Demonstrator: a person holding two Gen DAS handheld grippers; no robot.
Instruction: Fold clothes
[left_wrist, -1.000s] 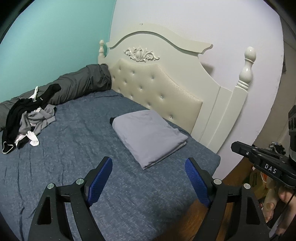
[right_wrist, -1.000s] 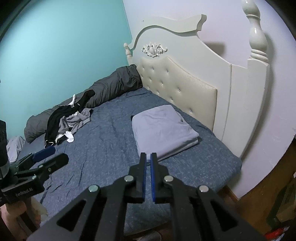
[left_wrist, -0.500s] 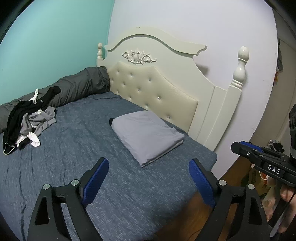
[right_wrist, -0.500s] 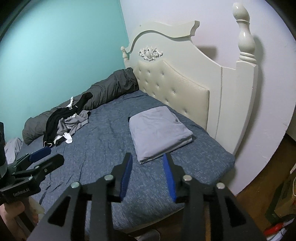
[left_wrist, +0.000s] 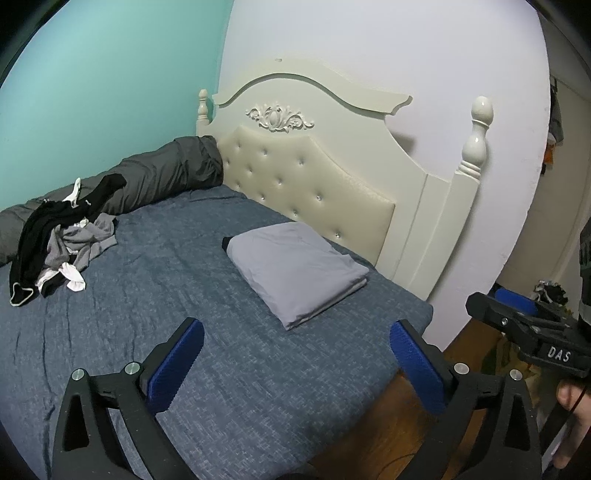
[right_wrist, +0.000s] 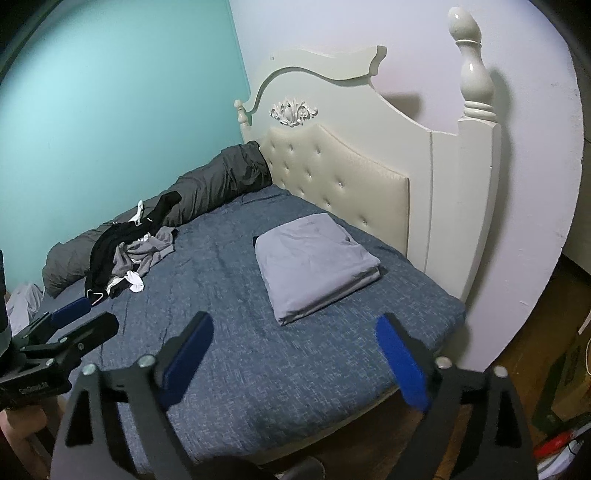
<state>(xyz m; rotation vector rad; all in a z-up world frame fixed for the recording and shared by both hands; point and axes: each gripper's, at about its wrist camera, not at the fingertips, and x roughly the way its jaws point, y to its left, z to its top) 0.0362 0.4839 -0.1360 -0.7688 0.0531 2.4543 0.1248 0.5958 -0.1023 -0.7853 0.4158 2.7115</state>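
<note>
Interval between garments: folded grey shirt (left_wrist: 295, 269) set down near headboard (left_wrist: 332, 177), left gripper (left_wrist: 295, 363) and right gripper (right_wrist: 293, 356) both opening with nothing between them, next move likely a reach to the unfolded clothes pile (left_wrist: 62, 247).

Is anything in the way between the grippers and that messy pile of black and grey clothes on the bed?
Nothing visible. Only bare blue bedspread lies between the opening, empty right gripper and the pile of black and grey clothes. The folded grey garment sits off to the side.

Both wrist views — bed (left_wrist: 110, 332), angled down
</note>
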